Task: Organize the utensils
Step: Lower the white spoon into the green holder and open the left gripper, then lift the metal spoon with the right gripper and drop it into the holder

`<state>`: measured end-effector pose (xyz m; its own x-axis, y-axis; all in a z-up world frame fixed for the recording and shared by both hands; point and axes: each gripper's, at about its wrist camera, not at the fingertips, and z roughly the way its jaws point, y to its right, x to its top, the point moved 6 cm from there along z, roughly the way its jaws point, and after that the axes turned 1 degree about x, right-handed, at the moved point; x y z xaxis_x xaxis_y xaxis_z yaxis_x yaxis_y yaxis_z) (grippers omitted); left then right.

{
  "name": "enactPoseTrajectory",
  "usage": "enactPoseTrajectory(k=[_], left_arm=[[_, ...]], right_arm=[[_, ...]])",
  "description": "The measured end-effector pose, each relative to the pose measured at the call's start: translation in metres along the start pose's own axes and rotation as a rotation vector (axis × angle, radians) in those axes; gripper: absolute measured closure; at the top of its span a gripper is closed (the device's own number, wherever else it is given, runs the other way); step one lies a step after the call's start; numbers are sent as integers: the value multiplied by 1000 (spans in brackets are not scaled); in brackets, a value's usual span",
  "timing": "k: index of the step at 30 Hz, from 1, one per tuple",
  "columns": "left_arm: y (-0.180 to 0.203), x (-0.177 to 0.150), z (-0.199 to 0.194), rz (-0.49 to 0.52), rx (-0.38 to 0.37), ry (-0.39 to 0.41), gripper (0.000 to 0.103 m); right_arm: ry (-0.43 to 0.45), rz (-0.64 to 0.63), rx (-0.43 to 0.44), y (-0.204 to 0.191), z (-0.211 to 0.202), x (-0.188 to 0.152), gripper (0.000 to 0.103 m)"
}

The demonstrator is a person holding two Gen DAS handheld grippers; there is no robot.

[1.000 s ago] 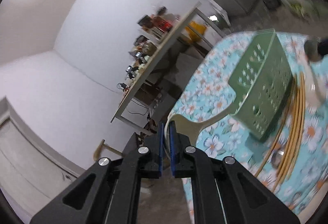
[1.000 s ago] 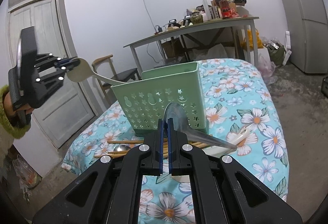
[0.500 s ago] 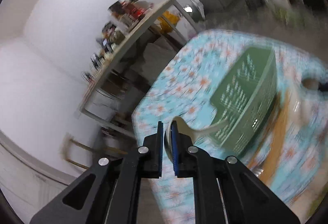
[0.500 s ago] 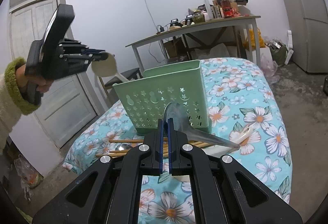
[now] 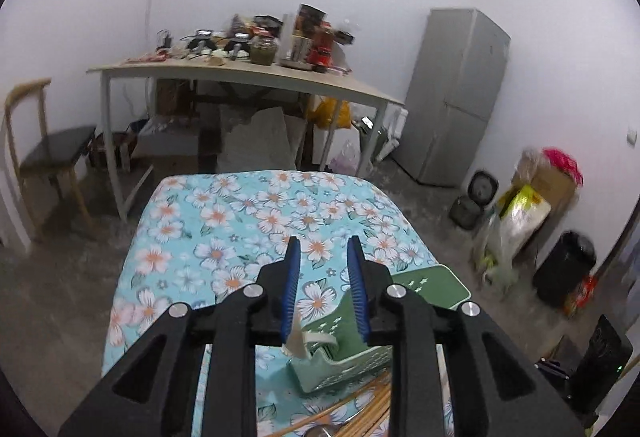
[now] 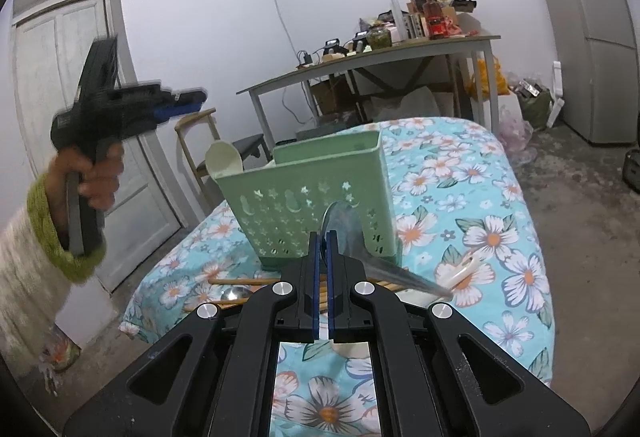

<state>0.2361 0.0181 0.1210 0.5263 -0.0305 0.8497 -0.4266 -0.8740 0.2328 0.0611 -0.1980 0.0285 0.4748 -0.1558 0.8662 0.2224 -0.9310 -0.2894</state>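
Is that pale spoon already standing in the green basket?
Yes, the pale spoon stands with its bowl poking up over the rim of the green basket, clear of the left gripper, whose jaws are opening.

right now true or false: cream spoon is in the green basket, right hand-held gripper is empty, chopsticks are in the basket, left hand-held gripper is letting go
1. The cream spoon stands in the green basket. True.
2. The right hand-held gripper is empty. False: it is shut on the metal spoon.
3. The chopsticks are in the basket. False: they lie on the floral tablecloth in front of it.
4. The left hand-held gripper is opening with nothing between its jaws. True.
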Motion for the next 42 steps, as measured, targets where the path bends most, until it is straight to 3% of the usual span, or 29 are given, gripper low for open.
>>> enactPoseTrajectory(k=[9, 17, 20, 31, 36, 42], left_arm=[[-50, -69, -17, -215, 45, 35, 80], [-70, -147, -6, -295, 125, -67, 80], [-69, -167, -6, -299, 142, -86, 80], [-67, -175, -6, -254, 181, -71, 80], [-68, -180, -6, -243, 193, -71, 80], [-72, -182, -6, -243, 200, -75, 80]], right_arm=[[37, 76, 45, 6, -18, 41, 103], [152, 63, 53, 1, -35, 105, 103], [191, 72, 95, -4, -37, 128, 103], [285, 92, 239, -27, -18, 183, 103], [240, 110, 248, -25, 18, 179, 103], [118, 165, 214, -11, 65, 146, 103]])
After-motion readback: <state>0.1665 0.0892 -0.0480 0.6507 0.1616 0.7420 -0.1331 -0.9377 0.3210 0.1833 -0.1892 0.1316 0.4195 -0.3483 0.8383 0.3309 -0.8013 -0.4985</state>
